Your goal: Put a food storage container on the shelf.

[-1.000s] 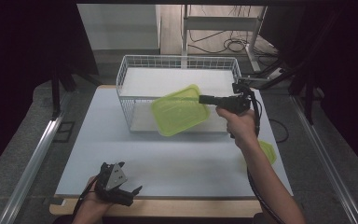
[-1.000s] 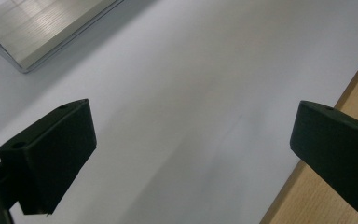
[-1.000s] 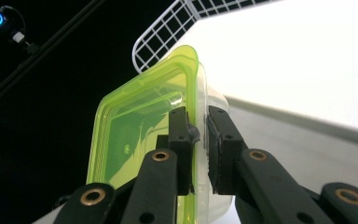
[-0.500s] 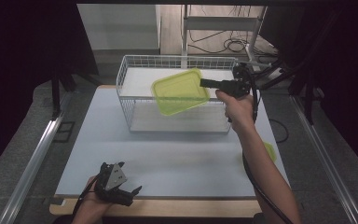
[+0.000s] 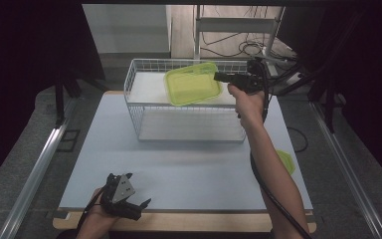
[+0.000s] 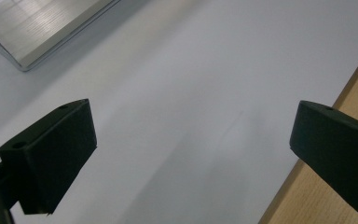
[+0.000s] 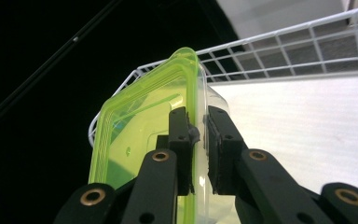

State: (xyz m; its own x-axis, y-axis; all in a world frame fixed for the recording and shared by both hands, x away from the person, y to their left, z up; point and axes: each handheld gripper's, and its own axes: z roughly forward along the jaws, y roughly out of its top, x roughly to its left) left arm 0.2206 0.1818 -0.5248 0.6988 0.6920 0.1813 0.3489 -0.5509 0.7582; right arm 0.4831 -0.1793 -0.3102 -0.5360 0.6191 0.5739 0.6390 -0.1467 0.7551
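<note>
Gripping green-lidded container (image 5: 192, 83), over wire basket (image 5: 144, 97)

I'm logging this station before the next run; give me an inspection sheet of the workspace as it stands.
Surface: pale blue mat on a wooden table, bare in the middle.
Job's things: green lidded container held tilted above the white wire basket; nothing seen inside the basket.
Clutter: a second green lid at the mat's right edge, partly behind the forearm.
Grippers: right tool shut on the container's rim; left tool open, resting at the near edge of the mat.
Cables: one trails from the right tool along the forearm; more lie on the floor behind.
Surroundings: metal rails on both sides, dark curtains.
</note>
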